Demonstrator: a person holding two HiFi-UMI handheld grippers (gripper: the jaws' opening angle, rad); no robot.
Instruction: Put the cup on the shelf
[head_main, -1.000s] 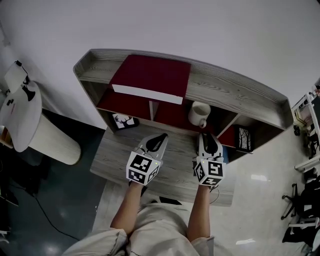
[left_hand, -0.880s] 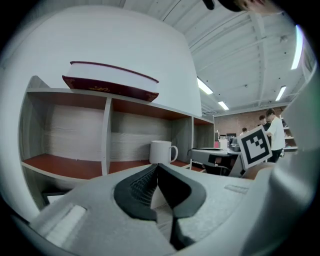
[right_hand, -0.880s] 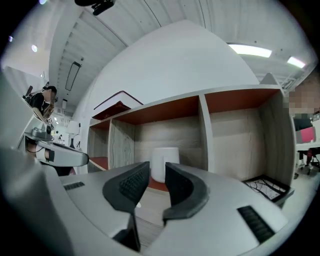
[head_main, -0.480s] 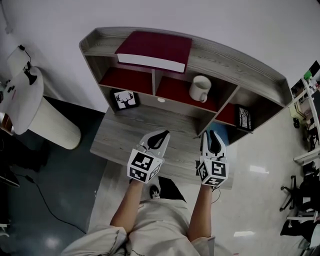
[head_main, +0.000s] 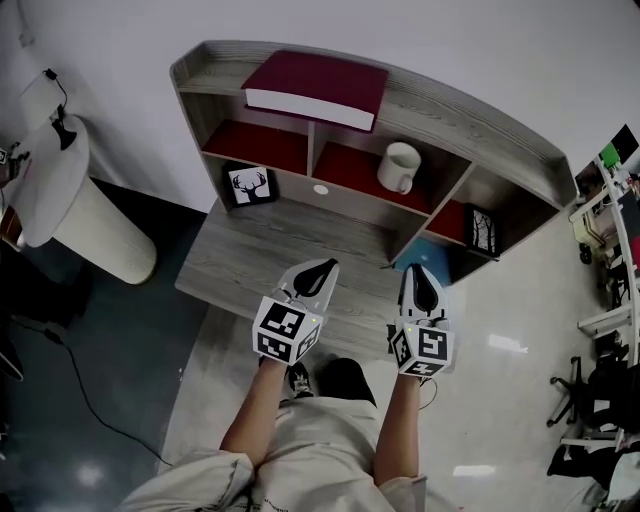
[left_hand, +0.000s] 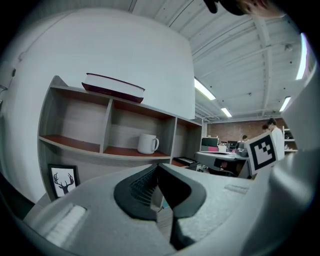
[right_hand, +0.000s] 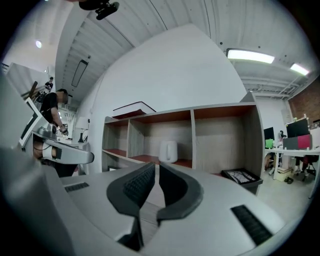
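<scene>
The cup (head_main: 400, 167) stands in the shelf's (head_main: 480, 130) middle compartment, and the left gripper (head_main: 318, 272) and right gripper (head_main: 421, 275), jaws seemingly pressed together on nothing, have drawn back over the worktop's (head_main: 250, 270) near edge, so placement looks done.

Grey wood worktop (head_main: 250, 272) against white wall (head_main: 480, 50); dark floor (head_main: 90, 400) left of worktop, glossy pale floor (head_main: 505, 400) right of it; ceiling strip lights (right_hand: 250, 56) lit.
</scene>
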